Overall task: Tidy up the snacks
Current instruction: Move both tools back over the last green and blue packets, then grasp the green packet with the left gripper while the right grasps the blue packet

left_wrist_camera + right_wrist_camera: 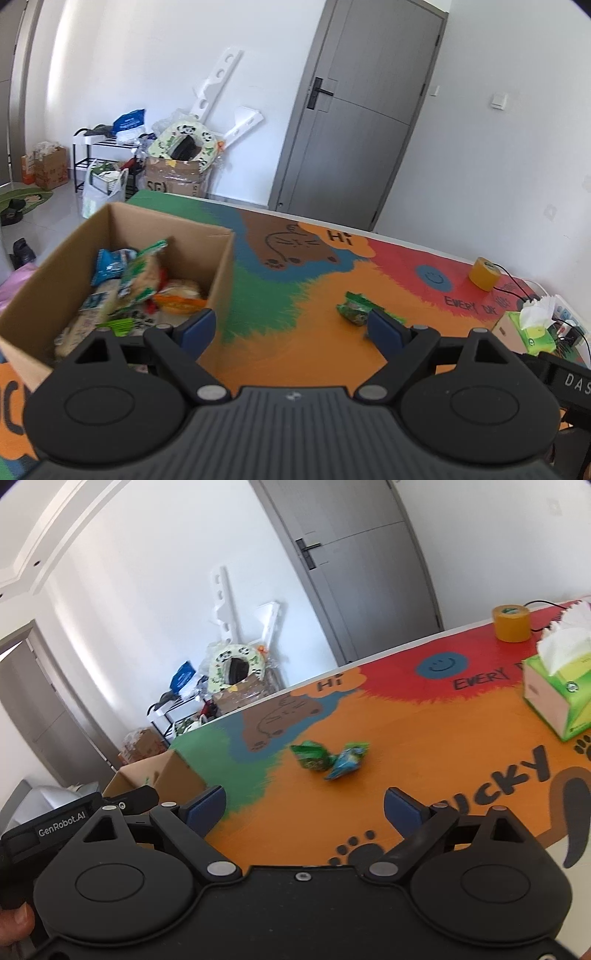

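Hovering empty and wide open, both grippers, left (290, 326) and right (304, 806), face two crinkled snack packets, green (310, 755) and blue (345, 761), beside the brown cardboard box (219, 280).

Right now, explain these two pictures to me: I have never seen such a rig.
A person holds a two-finger tool in each hand, with a camera on each looking along its fingers. One picture is from the left tool, the other from the right tool. Both are open and hold nothing. On the colourful table mat stand a cardboard box already holding snack packets, a tape roll and a tissue box. A green snack packet and a blue snack packet lie loose on the mat.
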